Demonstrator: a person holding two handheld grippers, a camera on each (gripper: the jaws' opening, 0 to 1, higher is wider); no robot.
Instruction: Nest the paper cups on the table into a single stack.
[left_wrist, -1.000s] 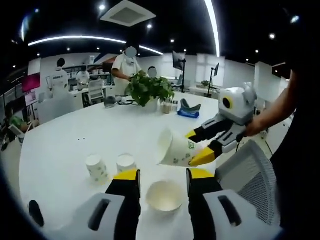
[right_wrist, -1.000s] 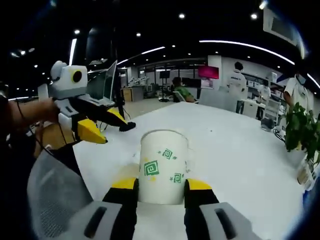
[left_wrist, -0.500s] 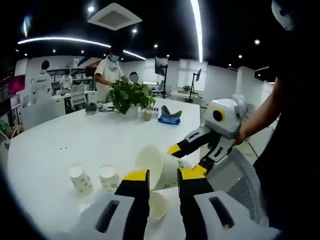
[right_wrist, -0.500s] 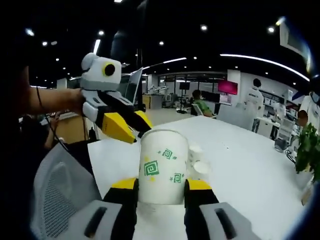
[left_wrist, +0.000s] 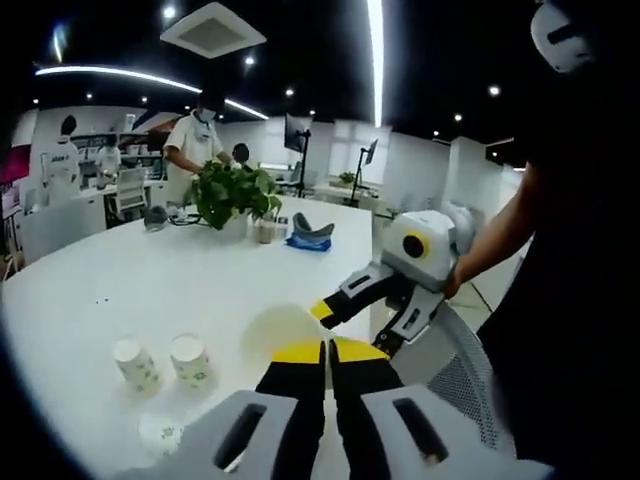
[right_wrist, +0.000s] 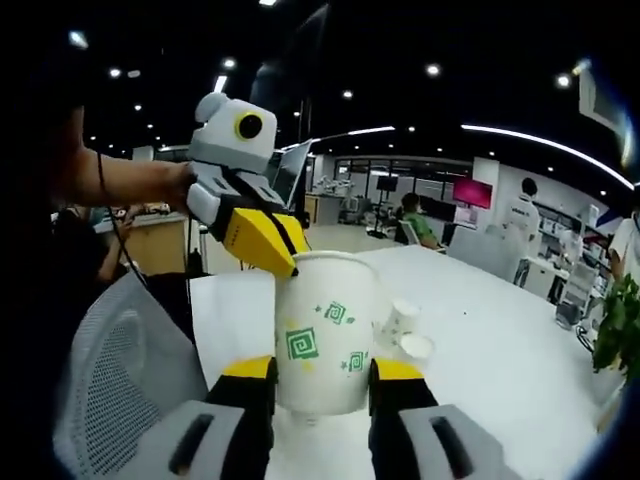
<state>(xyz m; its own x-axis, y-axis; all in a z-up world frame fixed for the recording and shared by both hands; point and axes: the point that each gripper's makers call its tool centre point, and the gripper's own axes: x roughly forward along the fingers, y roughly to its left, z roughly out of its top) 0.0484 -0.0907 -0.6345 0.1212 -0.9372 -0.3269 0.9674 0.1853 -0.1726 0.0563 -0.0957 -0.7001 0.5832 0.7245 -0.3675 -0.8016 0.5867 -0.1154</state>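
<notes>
While both claws meet over one corner, the parts of the scene run like this, biggest first:

Surface: a broad white rounded table (left_wrist: 150, 280), seen again in the right gripper view (right_wrist: 500, 330), with an office behind it.
Chair: a grey mesh-backed seat (right_wrist: 110, 380) just off the table's near edge, also at the right of the left gripper view (left_wrist: 470, 385).
Plant: a leafy green potted plant (left_wrist: 232, 192) far across the surface, with small items and a blue bundle beside it.
Right claw: its yellow-tipped black jaws (right_wrist: 322, 368) pinch a white paper cup printed with green square spirals (right_wrist: 322, 330), held upright, mouth up, above the table's near edge. From the left gripper view this claw (left_wrist: 345, 305) comes in from the right, gripped by a person's hand, and the cup's pale rim (left_wrist: 280, 325) peeks out behind the left jaws.
Left claw: jaws (left_wrist: 327, 352) drawn almost together, only a thin slit between them. From the right gripper view, its yellow tip (right_wrist: 262, 245) sits at the cup's rim on the left; whether it touches, I cannot tell.
Loose cups: two small spiral-printed paper cups (left_wrist: 165, 362) stand side by side on the surface, a third cup (left_wrist: 160, 435) lies nearer the left claw.
</notes>
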